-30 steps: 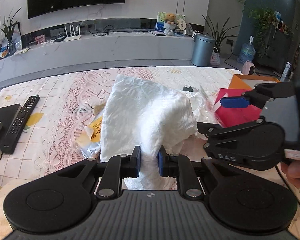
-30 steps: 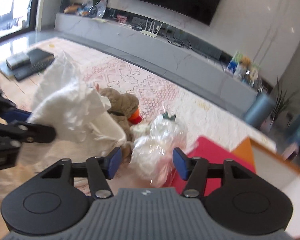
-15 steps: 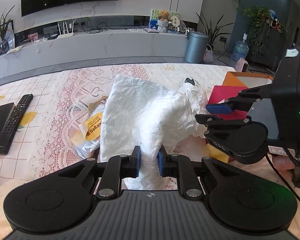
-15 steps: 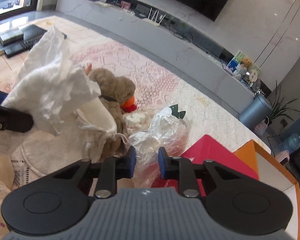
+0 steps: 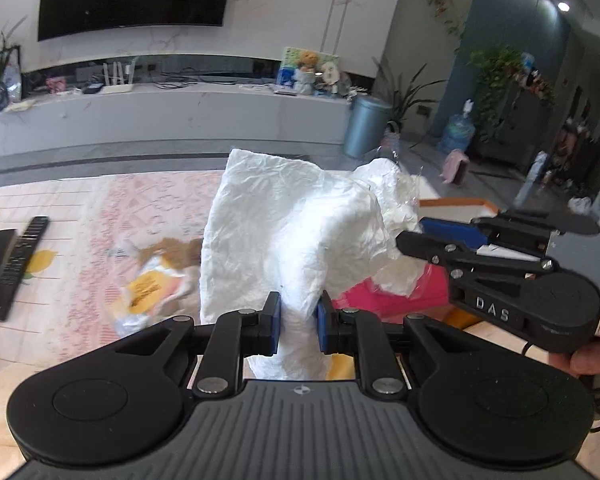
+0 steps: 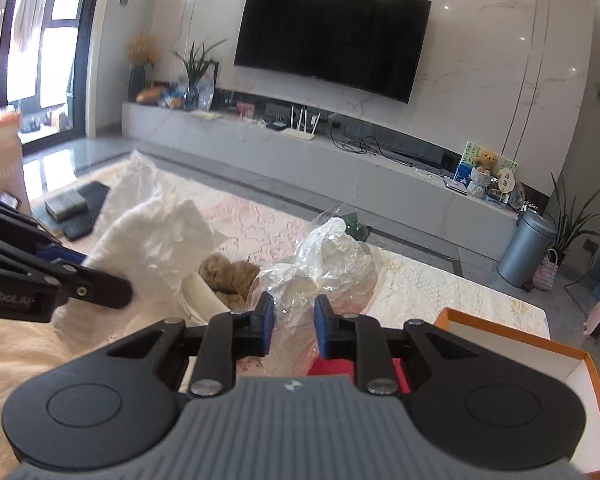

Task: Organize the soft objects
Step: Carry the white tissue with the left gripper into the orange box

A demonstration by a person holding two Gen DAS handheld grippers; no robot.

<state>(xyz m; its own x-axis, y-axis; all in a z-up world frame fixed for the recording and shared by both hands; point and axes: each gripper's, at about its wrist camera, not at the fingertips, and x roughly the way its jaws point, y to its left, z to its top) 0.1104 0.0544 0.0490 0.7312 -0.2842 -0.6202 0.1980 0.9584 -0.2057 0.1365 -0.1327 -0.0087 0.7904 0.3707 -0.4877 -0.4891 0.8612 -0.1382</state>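
Note:
My left gripper (image 5: 299, 317) is shut on a crumpled white bag (image 5: 284, 240) and holds it up above the table; the bag also shows in the right wrist view (image 6: 148, 236). My right gripper (image 6: 294, 318) is shut on a clear plastic bag with white stuffing (image 6: 320, 268) and has it lifted; that bag shows in the left wrist view (image 5: 396, 200) behind the white bag. The right gripper shows at the right of the left wrist view (image 5: 440, 240). A brown plush toy (image 6: 228, 276) lies on the table between the two bags.
An orange box with a white inside (image 6: 540, 356) stands at the right, with a red lid or board (image 5: 364, 296) beside it. A yellow-labelled packet (image 5: 148, 292) lies on the lace cloth. A remote (image 5: 16, 264) and a dark book (image 6: 92, 200) lie at the left.
My right gripper has closed on the clear plastic bag and lifted it off the table. Both grippers have risen, and the left still holds the white bag.

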